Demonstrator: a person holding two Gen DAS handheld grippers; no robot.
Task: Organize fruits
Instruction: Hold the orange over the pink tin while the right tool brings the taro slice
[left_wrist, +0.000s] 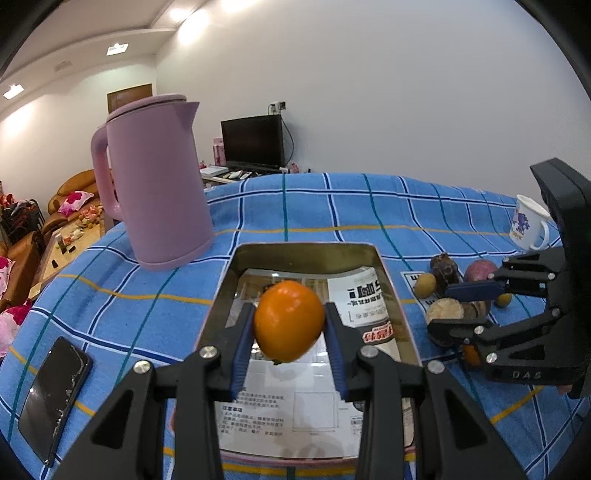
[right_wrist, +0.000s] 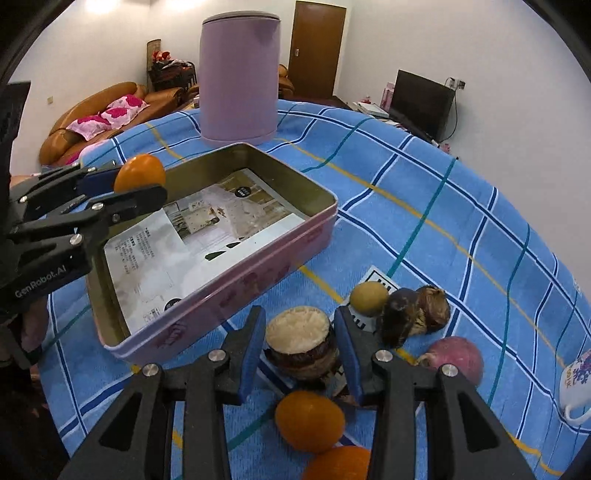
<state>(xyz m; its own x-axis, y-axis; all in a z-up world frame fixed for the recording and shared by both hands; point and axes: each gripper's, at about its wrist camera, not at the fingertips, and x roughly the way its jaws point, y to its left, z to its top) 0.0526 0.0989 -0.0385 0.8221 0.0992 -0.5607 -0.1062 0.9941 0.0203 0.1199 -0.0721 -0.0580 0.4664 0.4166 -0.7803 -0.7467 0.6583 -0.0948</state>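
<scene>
**Left wrist view: first orange over an empty tin, the pile still waiting**

Left wrist camera first — the left gripper (left_wrist: 289, 325) pinches a round orange fruit (left_wrist: 288, 320) between its blue pads, holding it in the air above the open rectangular pink metal tin (left_wrist: 384, 266). Nothing but a printed paper sheet (left_wrist: 364, 301) lies on the tin's floor, so no fruit has been put away; this orange looks to be the first, and it is carried but not yet set down. A tall pink plastic kettle (left_wrist: 159, 181) stands on the blue checked tablecloth (left_wrist: 332, 206) behind the tin, and a dark phone (left_wrist: 53, 400) lies at the near left.

Right wrist camera next — to the tin's right the loose pile sits on the cloth. The right gripper (right_wrist: 300, 350) has its pads on either side of a squat brown-skinned fruit with a pale cut top (right_wrist: 301, 341); the jaws stand narrow and close against its flanks, though the fruit appears to rest on the cloth, not lifted. Around it wait a small yellow-brown round fruit (right_wrist: 368, 297), two dark wrinkled fruits (right_wrist: 415, 314), a purplish round fruit (right_wrist: 456, 356) and two more oranges (right_wrist: 309, 421) near the lens. A white enamel mug (right_wrist: 576, 384) stands at the far right.

Judged from this, the sorting has barely begun — almost everything is left.
</scene>
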